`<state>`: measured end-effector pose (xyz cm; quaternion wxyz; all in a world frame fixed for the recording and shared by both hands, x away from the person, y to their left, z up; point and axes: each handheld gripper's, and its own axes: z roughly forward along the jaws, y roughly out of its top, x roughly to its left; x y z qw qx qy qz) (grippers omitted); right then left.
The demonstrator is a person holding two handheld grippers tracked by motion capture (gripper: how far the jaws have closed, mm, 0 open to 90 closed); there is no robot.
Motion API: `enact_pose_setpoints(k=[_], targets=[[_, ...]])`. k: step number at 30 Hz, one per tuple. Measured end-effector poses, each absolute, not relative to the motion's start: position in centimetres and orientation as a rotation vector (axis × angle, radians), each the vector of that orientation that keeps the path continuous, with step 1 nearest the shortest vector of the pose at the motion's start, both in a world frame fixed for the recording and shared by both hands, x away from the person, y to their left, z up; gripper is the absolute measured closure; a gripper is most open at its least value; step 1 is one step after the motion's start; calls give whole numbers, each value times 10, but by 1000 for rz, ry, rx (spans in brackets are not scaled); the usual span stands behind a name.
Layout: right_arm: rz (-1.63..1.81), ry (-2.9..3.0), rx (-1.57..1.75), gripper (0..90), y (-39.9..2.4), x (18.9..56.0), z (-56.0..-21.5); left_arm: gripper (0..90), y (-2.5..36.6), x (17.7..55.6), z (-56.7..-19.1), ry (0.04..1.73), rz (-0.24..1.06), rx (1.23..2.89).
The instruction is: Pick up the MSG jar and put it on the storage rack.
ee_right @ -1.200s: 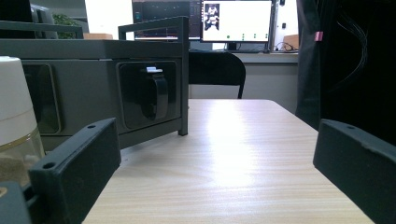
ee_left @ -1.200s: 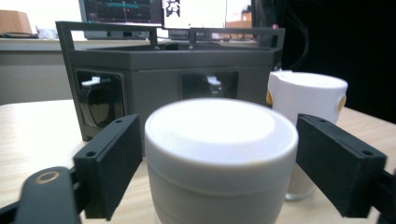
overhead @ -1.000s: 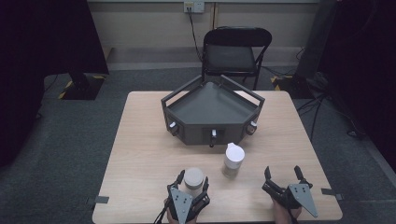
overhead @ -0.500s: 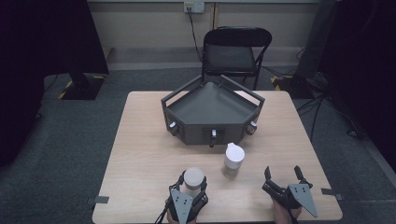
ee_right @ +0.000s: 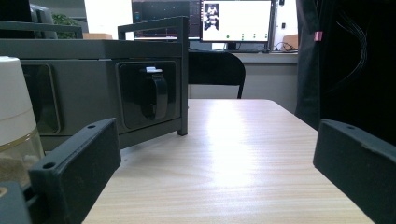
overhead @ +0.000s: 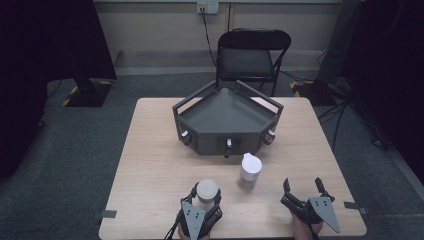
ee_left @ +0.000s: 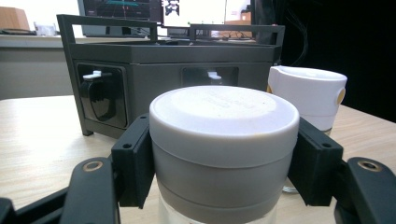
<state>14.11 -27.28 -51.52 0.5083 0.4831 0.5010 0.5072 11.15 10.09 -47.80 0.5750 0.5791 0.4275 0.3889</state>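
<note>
— Pale wood is seen across the surface point(overhead: 150, 150), with grey carpet around it and a black folding chair point(overhead: 252, 55) set beyond the far edge. What is placed at the middle?

— A dark grey three-sided tray point(overhead: 227, 117) is set toward twelve o'clock from the centre, its walls fitted with small latches, probably so that items can be received from the near side.

— And the jar?

— A grey-lidded jar point(overhead: 207, 191) is held at about six o'clock, near the front edge. It is pinched at the lid's flanks by the left tool point(overhead: 206, 196); in the left gripper view the lid point(ee_left: 224, 123) is seen pressed between the two black pads point(ee_left: 133, 161), low on the rim, presumably so that it can be lifted or steadied without slipping. Whether it is lifted off the wood cannot be told.

— Is anything beside it?

— A second jar with a white spouted cap point(overhead: 250, 170) is stood just toward one o'clock of the first, apart from it.

— And the other tool?

— The right tool point(overhead: 303, 189) is kept at about four o'clock, jaws spread wide, nothing between them; it is judged to be kept ready there.
</note>
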Motion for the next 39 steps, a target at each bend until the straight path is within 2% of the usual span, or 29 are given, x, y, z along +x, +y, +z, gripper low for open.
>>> enact_pose_setpoints(k=[14, 24, 30, 39], targets=[[1222, 1208, 1165, 0, -273, 141, -515, 338, 109, 123, -462, 922, 911, 1391], [1222, 1207, 1165, 0, -273, 141, -515, 338, 127, 139, -446, 884, 848, 1380], [1221, 1205, 1167, 0, -272, 141, -515, 338, 127, 142, -436, 861, 893, 1384], [1220, 1204, 1167, 0, -272, 141, -515, 339, 140, 163, -417, 825, 830, 1356]])
